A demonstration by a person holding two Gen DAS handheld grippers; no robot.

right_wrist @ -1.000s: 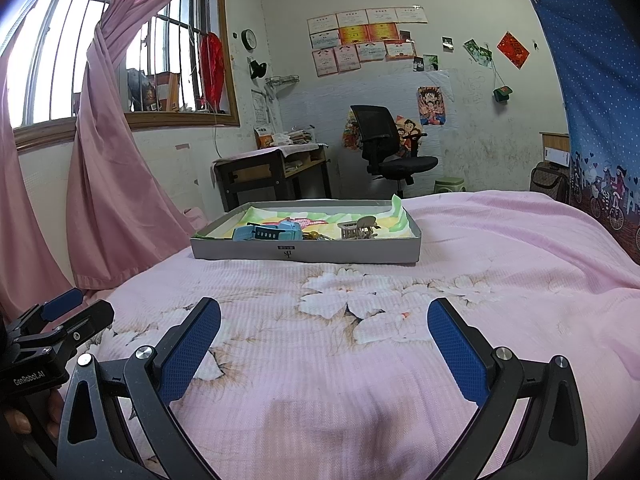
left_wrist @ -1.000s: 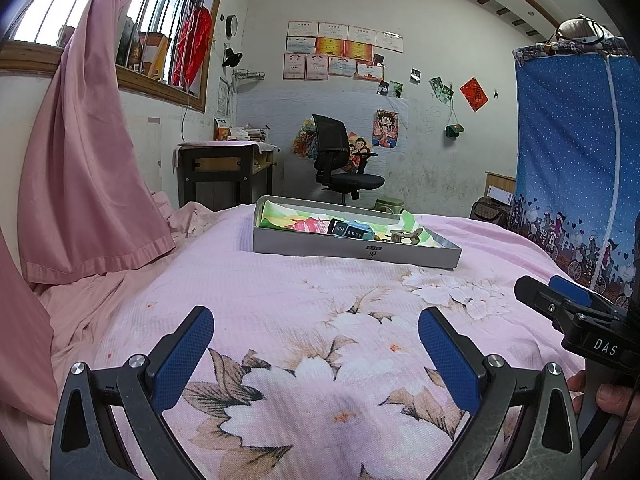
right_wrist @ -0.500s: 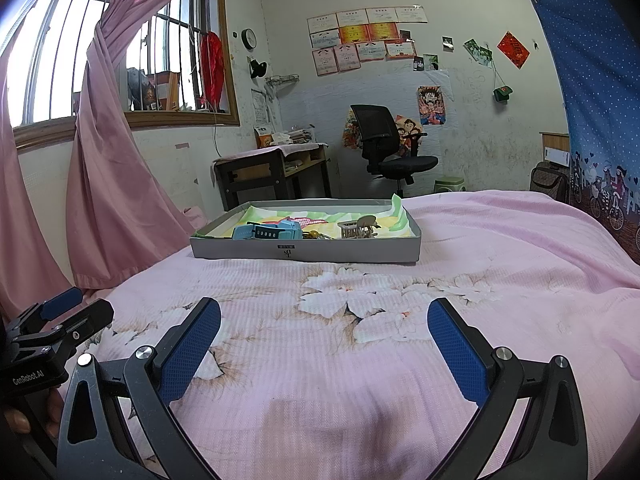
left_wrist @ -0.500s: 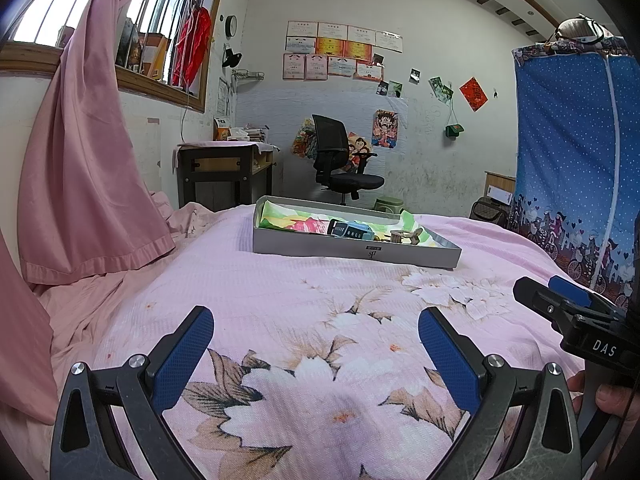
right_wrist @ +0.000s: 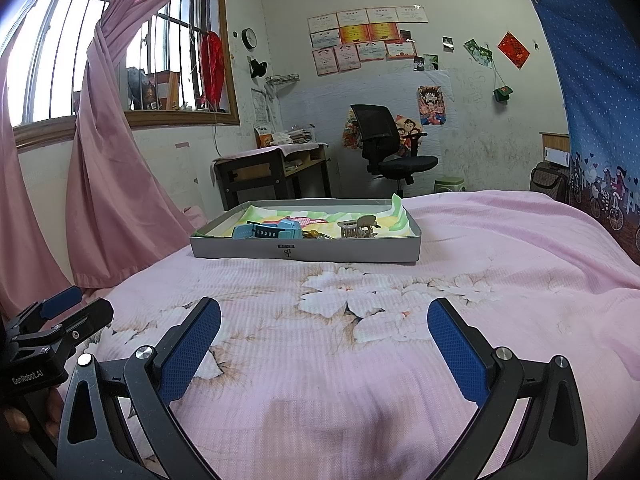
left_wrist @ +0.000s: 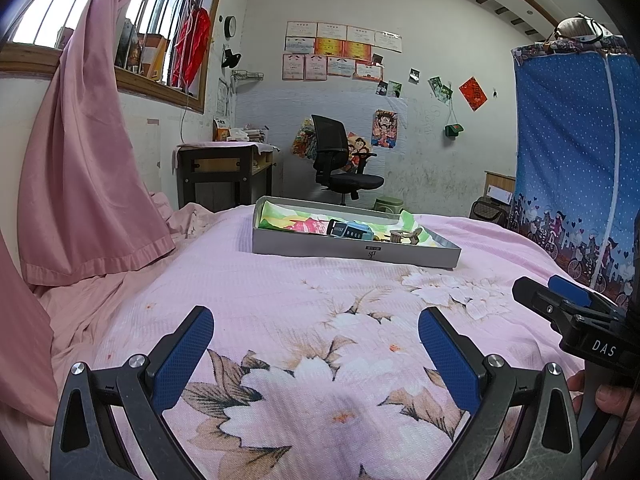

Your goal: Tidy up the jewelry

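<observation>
Both the left gripper (left_wrist: 316, 336) and the right gripper (right_wrist: 324, 330) hover low in frame with fingers spread wide and empty. At frame centre, the grey tray (right_wrist: 304, 249) on the pink bedspread (right_wrist: 360, 360) holds a blue watch (right_wrist: 272, 231) and a metal clip (right_wrist: 358, 229). This fits sorting either pending or finished.

A lived-in bedroom in a home. Told by a bed (right_wrist: 360, 360) under a pink flowered cover, long pink curtains (right_wrist: 108, 152) at a barred window (right_wrist: 52, 56), a small desk (right_wrist: 272, 168) piled with papers and a black swivel chair (right_wrist: 384, 148) against the far wall. Further marked as private living space by certificates (right_wrist: 360, 40), cartoon posters (right_wrist: 432, 106) and photos pinned to scuffed white plaster, and a blue dotted fabric wardrobe (left_wrist: 572, 168) beside the bed.
</observation>
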